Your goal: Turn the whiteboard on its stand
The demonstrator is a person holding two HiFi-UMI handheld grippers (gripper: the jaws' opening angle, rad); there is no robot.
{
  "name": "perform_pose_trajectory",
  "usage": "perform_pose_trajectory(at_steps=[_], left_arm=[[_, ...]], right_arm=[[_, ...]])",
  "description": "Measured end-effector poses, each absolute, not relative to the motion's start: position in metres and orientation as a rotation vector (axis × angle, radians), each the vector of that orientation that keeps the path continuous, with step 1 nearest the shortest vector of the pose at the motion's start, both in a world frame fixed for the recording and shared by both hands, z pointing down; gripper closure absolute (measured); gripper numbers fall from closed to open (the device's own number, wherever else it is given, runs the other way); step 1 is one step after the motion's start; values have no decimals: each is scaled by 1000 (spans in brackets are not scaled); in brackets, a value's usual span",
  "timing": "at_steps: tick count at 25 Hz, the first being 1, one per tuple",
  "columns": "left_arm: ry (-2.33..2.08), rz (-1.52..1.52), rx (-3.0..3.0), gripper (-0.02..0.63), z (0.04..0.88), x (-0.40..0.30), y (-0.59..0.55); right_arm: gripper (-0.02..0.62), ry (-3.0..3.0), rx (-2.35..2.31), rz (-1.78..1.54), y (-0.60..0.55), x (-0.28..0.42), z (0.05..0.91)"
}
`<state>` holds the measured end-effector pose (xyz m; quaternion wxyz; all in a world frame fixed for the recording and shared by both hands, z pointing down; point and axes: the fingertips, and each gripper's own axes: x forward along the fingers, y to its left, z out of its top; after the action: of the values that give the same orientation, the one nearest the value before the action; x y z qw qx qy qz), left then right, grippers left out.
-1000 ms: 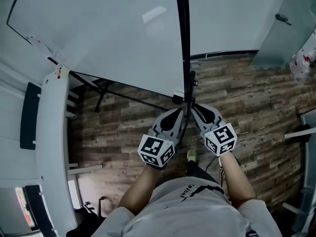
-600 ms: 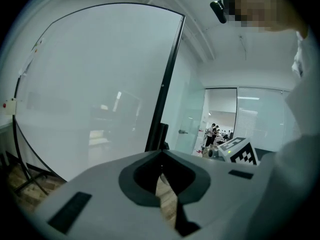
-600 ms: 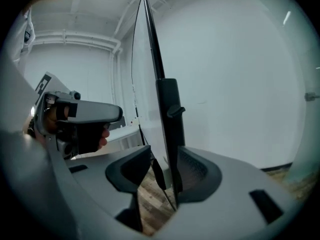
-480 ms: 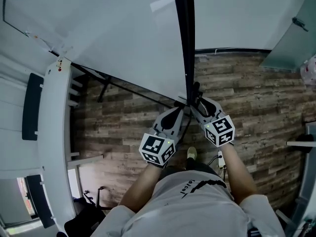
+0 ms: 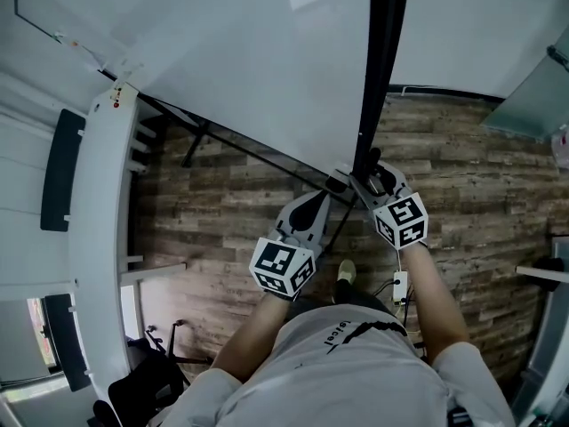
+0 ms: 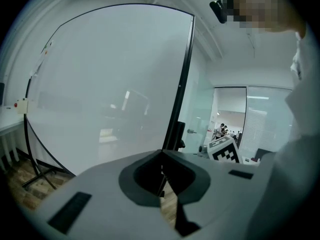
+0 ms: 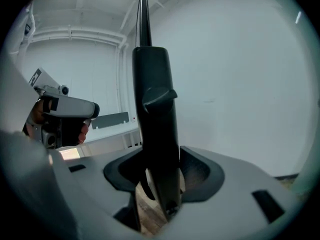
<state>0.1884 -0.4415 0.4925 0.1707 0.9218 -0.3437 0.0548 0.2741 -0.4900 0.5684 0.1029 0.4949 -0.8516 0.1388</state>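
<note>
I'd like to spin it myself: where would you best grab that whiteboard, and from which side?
Probably grip the black side frame of the whiteboard, coming straight at that edge. It is a thin upright bar that fits between jaws; the flat white face offers no hold.

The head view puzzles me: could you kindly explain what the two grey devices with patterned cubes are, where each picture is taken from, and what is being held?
There is no robot: a person holds a two-jaw gripper in each hand, and the patterned cubes are part of them. The head view comes from a camera on the person's head, looking down at the wooden floor. The other two views come from cameras riding on the grippers. Ahead stands the whiteboard on its stand. The left gripper is shut and empty, near the board's edge. The right gripper has just been opening; the black side post stands between its jaws, but they do not press it, so nothing is held.
</note>
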Motion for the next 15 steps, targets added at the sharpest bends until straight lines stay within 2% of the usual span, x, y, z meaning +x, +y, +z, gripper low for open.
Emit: perform_pose_trajectory(at_steps=[15], left_arm=[[-1001,146,2596,594,495,153,-421]], right_arm=[[403,-2493,1455,368,-467,248,566]])
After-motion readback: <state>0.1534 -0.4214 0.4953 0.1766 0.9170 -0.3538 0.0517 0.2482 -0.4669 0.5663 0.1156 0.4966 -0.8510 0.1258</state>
